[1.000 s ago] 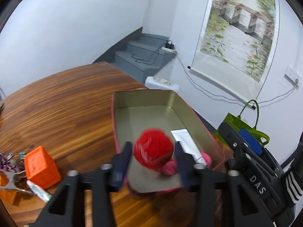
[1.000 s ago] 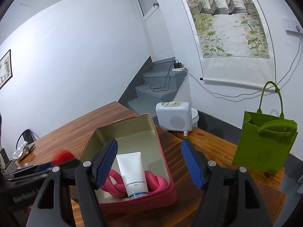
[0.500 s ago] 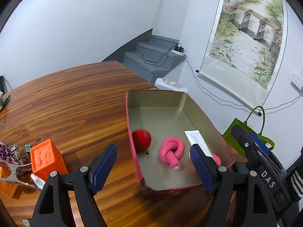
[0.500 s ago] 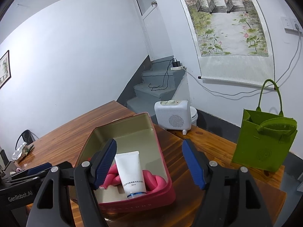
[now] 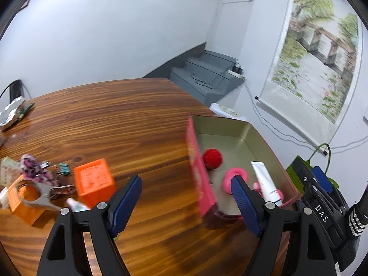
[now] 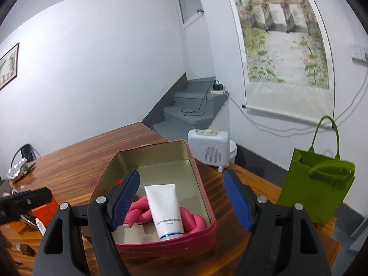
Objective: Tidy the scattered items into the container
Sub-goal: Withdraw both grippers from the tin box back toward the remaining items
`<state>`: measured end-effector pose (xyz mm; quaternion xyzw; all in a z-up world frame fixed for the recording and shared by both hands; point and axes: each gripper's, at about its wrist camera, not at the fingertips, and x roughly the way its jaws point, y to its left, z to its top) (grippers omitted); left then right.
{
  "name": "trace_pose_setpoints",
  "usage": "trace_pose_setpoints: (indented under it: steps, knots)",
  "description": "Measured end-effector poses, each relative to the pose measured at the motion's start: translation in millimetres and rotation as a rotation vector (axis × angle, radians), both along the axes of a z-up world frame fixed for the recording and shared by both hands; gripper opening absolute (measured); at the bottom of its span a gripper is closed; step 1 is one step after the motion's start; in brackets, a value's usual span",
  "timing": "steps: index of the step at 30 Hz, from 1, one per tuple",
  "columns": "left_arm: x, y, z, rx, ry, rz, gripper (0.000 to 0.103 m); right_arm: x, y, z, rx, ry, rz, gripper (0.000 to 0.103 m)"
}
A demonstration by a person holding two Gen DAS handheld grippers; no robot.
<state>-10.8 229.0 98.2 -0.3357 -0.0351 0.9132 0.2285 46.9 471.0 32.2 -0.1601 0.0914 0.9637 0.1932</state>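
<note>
A pink tin [image 5: 199,184] with a gold inside stands on the wooden table; it also shows in the right wrist view [image 6: 184,246]. In it lie a red knitted ball [image 5: 212,158], a pink knotted rope [image 5: 234,177] [image 6: 142,211] and a white tube [image 5: 265,184] [image 6: 166,209]. My left gripper [image 5: 186,203] is open and empty, above the table beside the tin's left wall. My right gripper [image 6: 181,200] is open and empty, above the tin's near end. An orange cube [image 5: 94,182], a small tube [image 5: 77,204], binder clips [image 5: 63,168] and a purple patterned item [image 5: 34,169] lie scattered at the left.
A metal clip [image 5: 41,195] rests on an orange box [image 5: 21,197]. A green felt bag [image 6: 317,188] stands on a bench at the right, with a white heater [image 6: 209,150] behind the tin. A foil-wrapped item [image 5: 11,112] lies at the table's far left.
My left gripper let go of the red ball, which now lies in the tin, then opened wide and swung left toward the scattered items. The right gripper has barely moved.
</note>
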Motion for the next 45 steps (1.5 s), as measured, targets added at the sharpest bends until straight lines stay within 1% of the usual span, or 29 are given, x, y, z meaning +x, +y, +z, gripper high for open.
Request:
trace_pose_setpoints:
  steps: [2, 7, 11, 17, 19, 23, 28, 33, 36, 37, 41, 45]
  knots:
    - [0.5, -15.2, -0.5, 0.004, 0.0, 0.029, 0.081, 0.3, -8.7, 1.5, 0.023, 0.002, 0.013, 0.079]
    - [2.2, -54.6, -4.6, 0.006, -0.007, 0.104, 0.081, -0.4, -32.3, 6.1, 0.033, -0.003, 0.078, 0.079]
    - [4.9, -95.6, -8.6, 0.012, -0.004, 0.199, 0.081, -6.6, -56.3, 12.1, 0.048, -0.01, 0.157, 0.08]
    - [9.5, -159.9, -18.3, 0.019, 0.009, 0.368, 0.081, -23.1, -95.6, 14.9, 0.046, -0.056, 0.325, 0.082]
    - [8.8, -178.3, -24.4, 0.017, -0.001, 0.413, 0.081, -30.8, -107.4, 12.5, 0.042, -0.081, 0.366, 0.082]
    - [3.5, -210.0, -40.5, 0.046, -0.051, 0.484, 0.081, -42.8, -126.1, 6.9, 0.037, -0.117, 0.412, 0.082]
    - [-2.8, -223.6, -52.7, 0.025, -0.079, 0.507, 0.081, -55.4, -149.5, 2.1, 0.046, -0.163, 0.469, 0.082]
    - [-9.7, -225.6, -66.2, -0.042, -0.114, 0.496, 0.081, -67.2, -171.9, -1.5, 0.054, -0.223, 0.554, 0.082]
    - [-7.7, -229.4, -69.9, -0.043, -0.116, 0.477, 0.081, -69.8, -182.5, -8.3, 0.034, -0.248, 0.619, 0.082]
    - [-7.1, -230.7, -70.4, -0.048, -0.113, 0.477, 0.081, -69.3, -187.0, -12.3, 0.019, -0.258, 0.659, 0.082]
    - [-7.6, -241.0, -71.8, -0.045, -0.123, 0.508, 0.081, -65.8, -205.7, -27.8, -0.031, -0.315, 0.799, 0.082]
    - [-8.0, -250.5, -72.0, -0.037, -0.126, 0.539, 0.081, -64.6, -222.8, -40.2, -0.061, -0.378, 0.85, 0.082]
